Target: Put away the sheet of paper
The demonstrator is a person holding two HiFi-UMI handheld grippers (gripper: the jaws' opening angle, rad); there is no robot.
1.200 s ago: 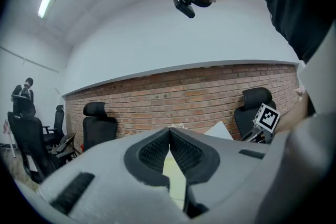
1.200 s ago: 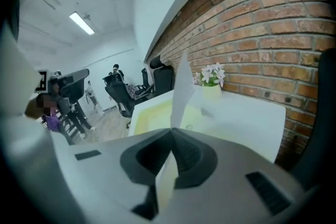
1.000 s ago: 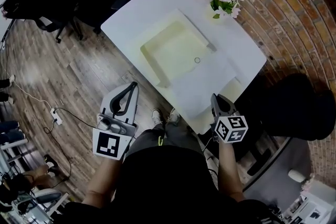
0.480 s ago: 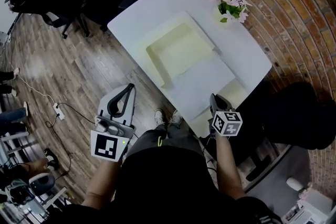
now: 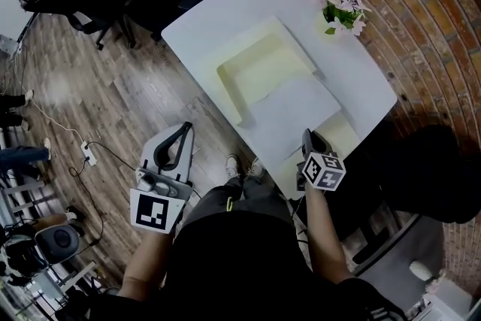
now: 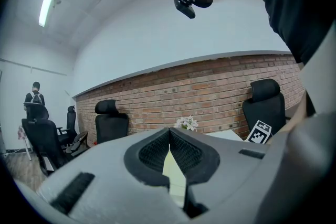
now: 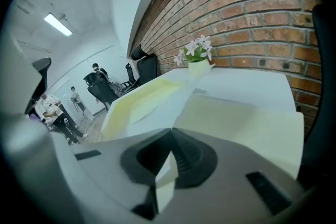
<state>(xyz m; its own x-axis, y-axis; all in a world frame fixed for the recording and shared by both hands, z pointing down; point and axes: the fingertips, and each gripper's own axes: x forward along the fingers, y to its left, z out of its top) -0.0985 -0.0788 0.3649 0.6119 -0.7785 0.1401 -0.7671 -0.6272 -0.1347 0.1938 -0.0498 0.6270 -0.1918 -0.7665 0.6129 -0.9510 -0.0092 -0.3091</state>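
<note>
Seen from above the person's head, a white table (image 5: 225, 19) slants across a wooden floor beside a brick wall, with a small pot of flowers (image 5: 342, 7) at its 1 o'clock corner. A shallow pale yellow box (image 5: 255, 64) lies open mid-table. The sheet of paper (image 5: 293, 109) overlaps the near end of the box and the table, its long sides seeming to run from about 8 to 2 o'clock. The right gripper (image 5: 307, 136) sits at the sheet's near edge, with the sheet and then the box both stretching away toward 11 o'clock. The left gripper (image 5: 185, 125) hangs off the table over the floor at 8 o'clock, well apart from the paper, so the right hand is plainly nearer. In the left gripper view, its jaws are clenched on nothing and aimed level at the brick wall and a black chair (image 6: 110, 120). In the right gripper view, the jaws are pressed together where the sheet's corner meets their tips, apparently pinching it. The box lies just beyond at 11 o'clock, so the coming move is likely a slide that way.
</note>
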